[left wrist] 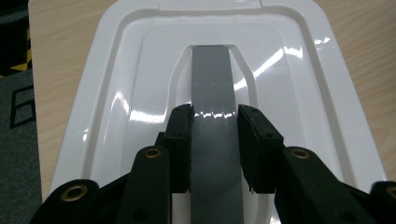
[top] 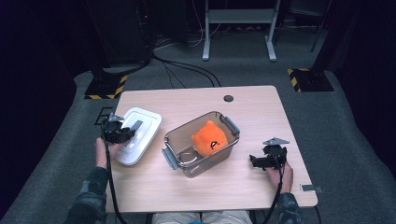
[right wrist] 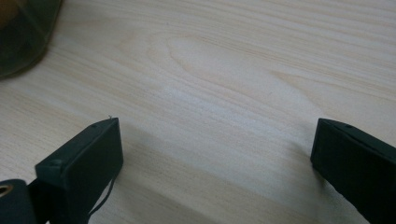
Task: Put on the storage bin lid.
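A white lid [top: 142, 131] with a grey handle strip [left wrist: 212, 88] is at the table's left, tilted with its near end raised. My left gripper [top: 127, 134] is shut on that grey handle, one pad against each side of it [left wrist: 215, 144]. A clear plastic box [top: 201, 143] with grey latches stands mid-table and holds an orange plush toy [top: 209, 138]. My right gripper [top: 254, 161] rests low over the table to the right of the box, jaws wide open with bare wood between them [right wrist: 215, 154].
The wooden table [top: 261, 116] has a round cable hole [top: 228, 98] at its far edge. A corner of the clear box [right wrist: 23, 32] lies at the upper left of the right gripper view. Grey carpet, cables and stand bases surround the table.
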`<state>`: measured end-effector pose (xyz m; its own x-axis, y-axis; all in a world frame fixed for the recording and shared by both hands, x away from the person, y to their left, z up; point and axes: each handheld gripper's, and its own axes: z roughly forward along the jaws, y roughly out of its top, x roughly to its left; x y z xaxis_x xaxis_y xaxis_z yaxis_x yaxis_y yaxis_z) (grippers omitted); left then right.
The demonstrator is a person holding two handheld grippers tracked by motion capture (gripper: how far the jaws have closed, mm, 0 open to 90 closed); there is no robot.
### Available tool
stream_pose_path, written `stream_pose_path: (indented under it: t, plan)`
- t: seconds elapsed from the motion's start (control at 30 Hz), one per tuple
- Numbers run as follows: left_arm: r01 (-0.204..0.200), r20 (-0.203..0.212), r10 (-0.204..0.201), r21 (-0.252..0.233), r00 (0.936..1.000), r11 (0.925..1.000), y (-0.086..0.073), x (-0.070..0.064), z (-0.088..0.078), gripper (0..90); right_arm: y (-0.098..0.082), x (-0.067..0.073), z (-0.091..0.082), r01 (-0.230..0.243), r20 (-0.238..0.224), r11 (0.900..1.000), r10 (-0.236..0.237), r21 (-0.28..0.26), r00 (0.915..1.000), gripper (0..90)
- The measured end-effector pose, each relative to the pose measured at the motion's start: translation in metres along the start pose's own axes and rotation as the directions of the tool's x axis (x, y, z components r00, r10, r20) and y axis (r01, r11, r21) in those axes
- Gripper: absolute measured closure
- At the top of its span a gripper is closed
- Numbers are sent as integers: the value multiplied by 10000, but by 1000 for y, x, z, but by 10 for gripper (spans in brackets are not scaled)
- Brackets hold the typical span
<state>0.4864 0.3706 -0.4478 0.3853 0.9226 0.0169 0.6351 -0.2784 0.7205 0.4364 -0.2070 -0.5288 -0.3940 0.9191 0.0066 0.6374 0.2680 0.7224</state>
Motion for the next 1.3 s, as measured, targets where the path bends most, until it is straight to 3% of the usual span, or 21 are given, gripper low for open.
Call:
stream_pose_path:
  t: [0.6,1.0,1.3]
  plan:
    - [-380,264,393,-493,9989,9981,27,0,-30,667,0,0,0,-20,-18,10000,20,-3,10000,18]
    - [-1164,376,1193,-716,9921,9906,52,-16,-48,667,0,0,0,-23,-20,10000,23,-6,10000,18]
    - [-1381,687,1451,-972,9870,9856,67,-27,-58,667,0,0,0,-23,-19,10000,23,-6,10000,18]
